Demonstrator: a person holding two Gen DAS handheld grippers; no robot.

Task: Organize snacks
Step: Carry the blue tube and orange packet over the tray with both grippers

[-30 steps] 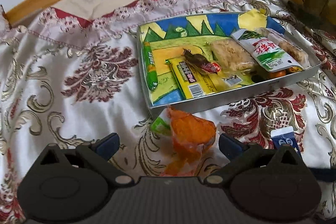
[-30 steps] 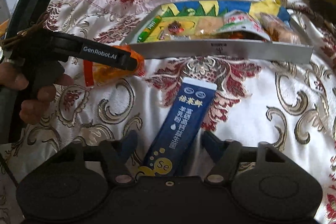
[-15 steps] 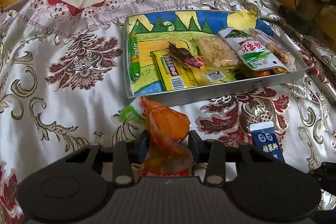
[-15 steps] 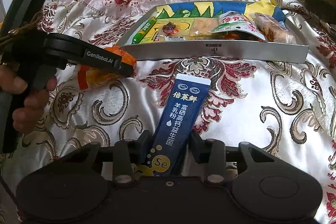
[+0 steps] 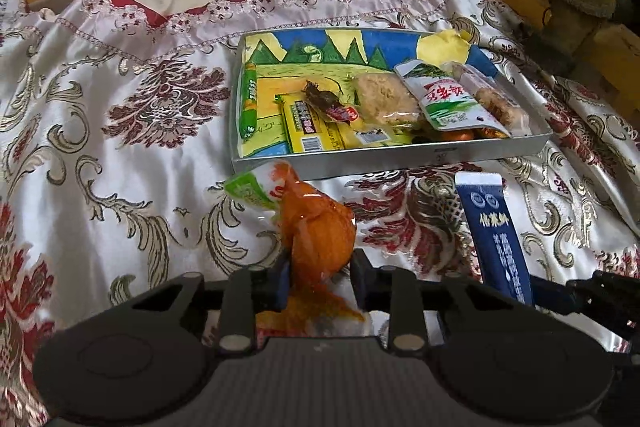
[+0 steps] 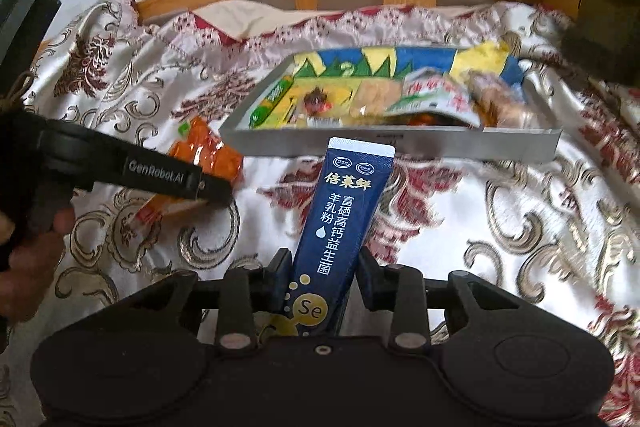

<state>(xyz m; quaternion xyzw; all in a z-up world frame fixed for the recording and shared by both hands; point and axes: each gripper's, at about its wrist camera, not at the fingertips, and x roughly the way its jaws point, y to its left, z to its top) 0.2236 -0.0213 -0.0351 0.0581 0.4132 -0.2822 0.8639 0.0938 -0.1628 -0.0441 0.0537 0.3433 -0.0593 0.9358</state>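
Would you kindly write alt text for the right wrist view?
The right gripper, jaws closing, pinches a navy sachet above a floral bedspread. Beyond, a grey tray holds snacks; at left, the left gripper grips an orange packet.

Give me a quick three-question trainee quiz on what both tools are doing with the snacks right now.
1. True or false: the left tool has the orange snack pack between its pads.
2. What sits in the right tool? A) green sausage B) blue sachet C) yellow bar
3. Is the green sausage inside the tray or outside it?

Key: 1 true, jaws closing on it; 2 B, jaws closing too; 3 inside, along its left edge.
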